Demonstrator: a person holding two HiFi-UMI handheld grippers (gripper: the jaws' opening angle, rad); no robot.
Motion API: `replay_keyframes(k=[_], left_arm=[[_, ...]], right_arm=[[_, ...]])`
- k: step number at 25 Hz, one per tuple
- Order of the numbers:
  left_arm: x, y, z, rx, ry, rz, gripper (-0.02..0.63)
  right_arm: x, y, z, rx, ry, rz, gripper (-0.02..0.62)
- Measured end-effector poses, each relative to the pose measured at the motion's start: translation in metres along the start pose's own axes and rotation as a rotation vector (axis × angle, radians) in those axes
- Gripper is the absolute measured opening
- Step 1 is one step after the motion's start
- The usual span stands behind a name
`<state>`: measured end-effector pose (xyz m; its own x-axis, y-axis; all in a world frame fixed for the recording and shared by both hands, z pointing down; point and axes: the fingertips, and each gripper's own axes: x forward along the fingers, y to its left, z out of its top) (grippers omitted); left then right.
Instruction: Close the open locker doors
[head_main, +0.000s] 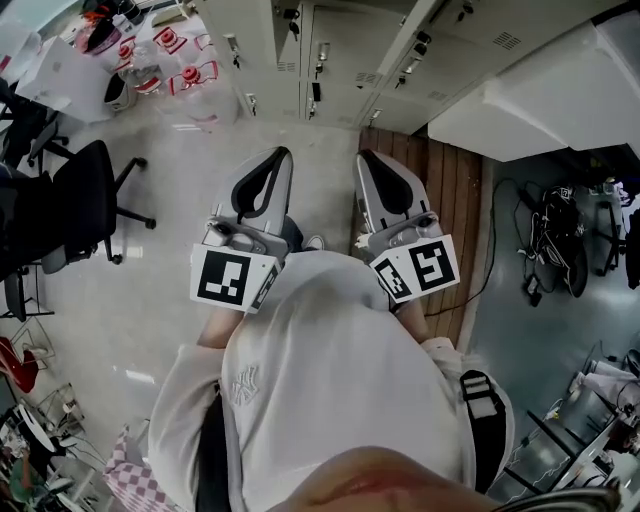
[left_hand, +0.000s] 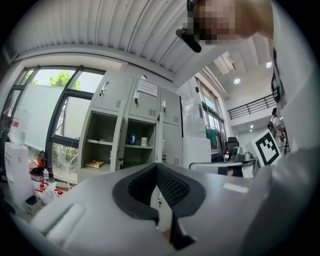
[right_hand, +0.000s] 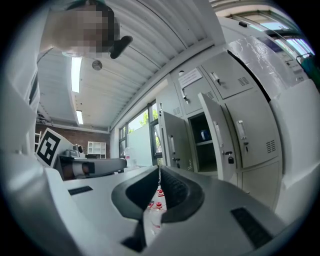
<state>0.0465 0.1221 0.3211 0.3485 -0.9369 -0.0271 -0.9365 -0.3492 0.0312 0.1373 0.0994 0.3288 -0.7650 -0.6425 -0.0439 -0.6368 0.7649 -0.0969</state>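
1. Lockers: grey bank ahead of the person, well apart from both grippers; two compartments stand open, small items on their shelves.
2. Open locker doors: two leaves swung outward, visible in the right gripper view.
3. Left gripper: jaws pressed together, nothing between them.
4. Right gripper: jaws likewise together, empty; held beside the left one, both pointing toward the lockers.

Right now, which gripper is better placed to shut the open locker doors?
Probably the right gripper: in its view the nearer open door and farther open door show their handled outer faces, ready to push. The left gripper looks into open compartments. Both grippers' jaws are together, empty.
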Motion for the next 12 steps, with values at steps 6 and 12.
replay_keyframes(k=[6, 12], left_arm=[[0.01, 0.041, -0.006, -0.02, 0.007, 0.027, -0.015], [0.036, 0.103, 0.009, -0.008, -0.008, 0.033, -0.015]], right_arm=[[0.043, 0.002, -0.008, 0.001, 0.023, 0.021, 0.015], [0.106, 0.0, -0.001, -0.015, 0.023, 0.031, 0.015]])
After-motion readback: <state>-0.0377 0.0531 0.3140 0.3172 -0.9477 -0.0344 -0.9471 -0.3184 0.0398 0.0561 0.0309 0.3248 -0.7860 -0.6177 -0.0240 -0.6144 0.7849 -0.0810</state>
